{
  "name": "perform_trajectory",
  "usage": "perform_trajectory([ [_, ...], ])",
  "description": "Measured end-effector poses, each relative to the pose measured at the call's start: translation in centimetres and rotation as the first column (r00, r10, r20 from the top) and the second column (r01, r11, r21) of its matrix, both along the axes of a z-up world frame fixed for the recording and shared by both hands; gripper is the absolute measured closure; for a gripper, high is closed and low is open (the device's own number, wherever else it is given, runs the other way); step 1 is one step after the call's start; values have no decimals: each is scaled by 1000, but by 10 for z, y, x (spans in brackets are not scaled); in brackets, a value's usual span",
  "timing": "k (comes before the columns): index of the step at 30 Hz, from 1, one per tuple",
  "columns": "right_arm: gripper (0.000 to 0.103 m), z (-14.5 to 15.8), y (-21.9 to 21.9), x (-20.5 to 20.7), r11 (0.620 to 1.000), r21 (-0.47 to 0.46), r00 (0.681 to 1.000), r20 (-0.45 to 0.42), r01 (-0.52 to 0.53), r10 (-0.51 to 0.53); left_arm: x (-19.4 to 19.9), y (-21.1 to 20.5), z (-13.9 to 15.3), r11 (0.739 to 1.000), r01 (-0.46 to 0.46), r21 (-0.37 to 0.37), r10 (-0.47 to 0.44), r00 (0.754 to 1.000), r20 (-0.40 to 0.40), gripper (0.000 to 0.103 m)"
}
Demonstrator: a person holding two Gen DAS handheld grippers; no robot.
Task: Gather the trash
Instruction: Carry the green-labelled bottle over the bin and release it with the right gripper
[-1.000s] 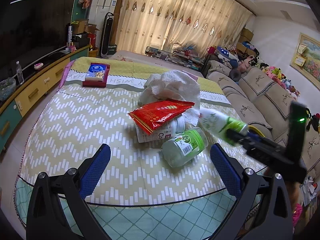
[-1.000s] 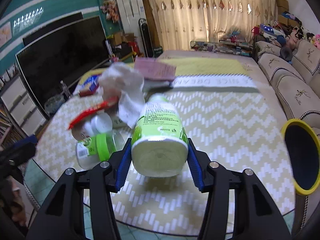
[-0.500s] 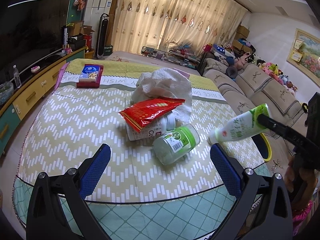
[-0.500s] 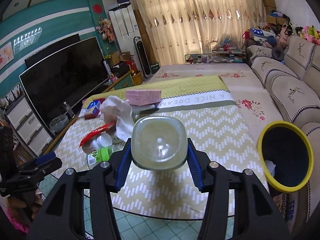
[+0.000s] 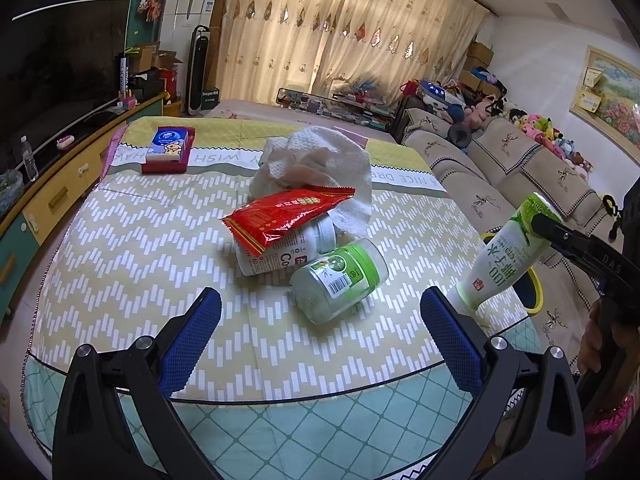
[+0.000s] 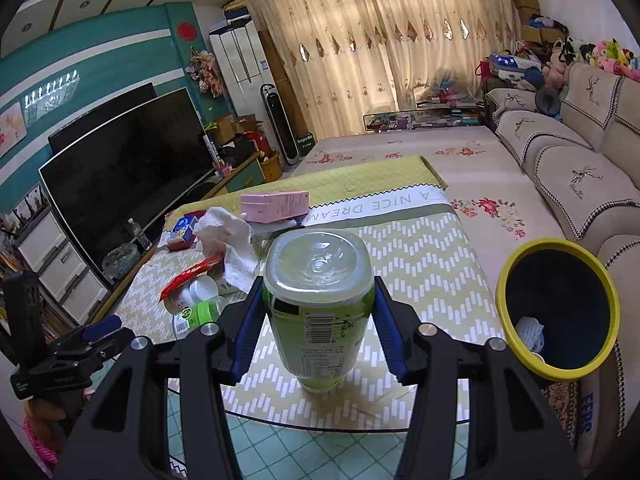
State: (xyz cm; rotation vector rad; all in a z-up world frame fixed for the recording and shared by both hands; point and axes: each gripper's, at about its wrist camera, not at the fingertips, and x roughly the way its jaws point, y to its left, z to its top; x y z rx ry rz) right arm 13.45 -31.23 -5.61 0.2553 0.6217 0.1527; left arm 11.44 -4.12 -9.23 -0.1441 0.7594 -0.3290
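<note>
Plastic bottle [image 6: 319, 300] squarish, clamped in R tongs [image 6: 319, 332]; L tongs [image 5: 320, 332] apart.

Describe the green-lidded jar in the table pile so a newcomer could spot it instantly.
On the zigzag-patterned table, find the trash heap under the crumpled white towel. At its near edge lies the jar, on its side against a white cup. Unlike the red snack packet above, it is clear with a green band and barcode.

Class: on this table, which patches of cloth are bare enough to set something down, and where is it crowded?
Bare cloth lies left of the red wrapper, below the tissue box. Another strip runs along the near edge by the open left gripper. It is crowded mid-table: towel, wrapper, jar.
</note>
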Motion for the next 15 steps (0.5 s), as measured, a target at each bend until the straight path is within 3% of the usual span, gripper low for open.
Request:
perform_trajectory([
  [8,54,6,-43,-6,992,1,991,33,129,-129,4,-7,-5,1000,13,11,-13,1000,-17,5],
  [15,54,6,-112,-15,930,-29,929,67,366,-363,9,-18,-13,999,26,30,-25,999,-42,5],
])
